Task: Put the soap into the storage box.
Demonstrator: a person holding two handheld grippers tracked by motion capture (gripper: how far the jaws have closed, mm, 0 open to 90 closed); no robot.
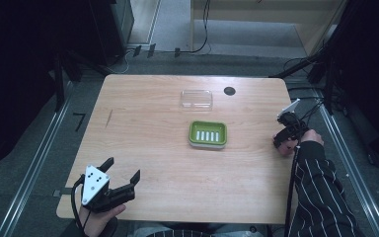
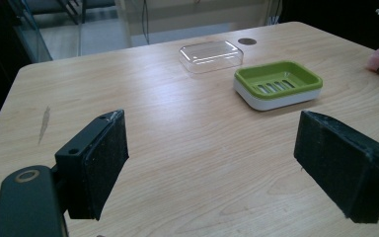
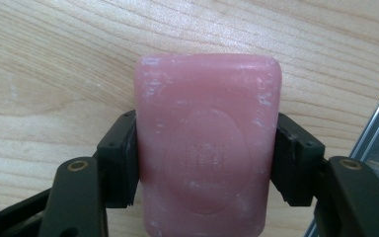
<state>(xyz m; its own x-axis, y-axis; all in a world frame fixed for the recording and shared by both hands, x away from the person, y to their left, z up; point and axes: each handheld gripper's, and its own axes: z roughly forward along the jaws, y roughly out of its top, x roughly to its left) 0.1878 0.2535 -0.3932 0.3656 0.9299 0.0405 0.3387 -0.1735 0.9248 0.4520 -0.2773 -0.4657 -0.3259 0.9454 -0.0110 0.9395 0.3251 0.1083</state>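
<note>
Bare table (image 1: 148, 148) lies open before the soap dish (image 1: 208, 134), clear lid (image 1: 196, 98) apparently behind.

The table (image 1: 153, 148) was pale matt wood, the lid (image 1: 196, 98) beyond the dish (image 1: 207, 134) was clear glossy plastic, the dish was smooth green plastic, and the soap (image 3: 208, 143) looked waxy, scuffed pink.

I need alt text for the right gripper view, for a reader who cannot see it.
A pink soap bar with a stamped oval is clamped between the two black jaws of the right gripper, over a light wooden table. A metal rail runs along the right edge.
</note>
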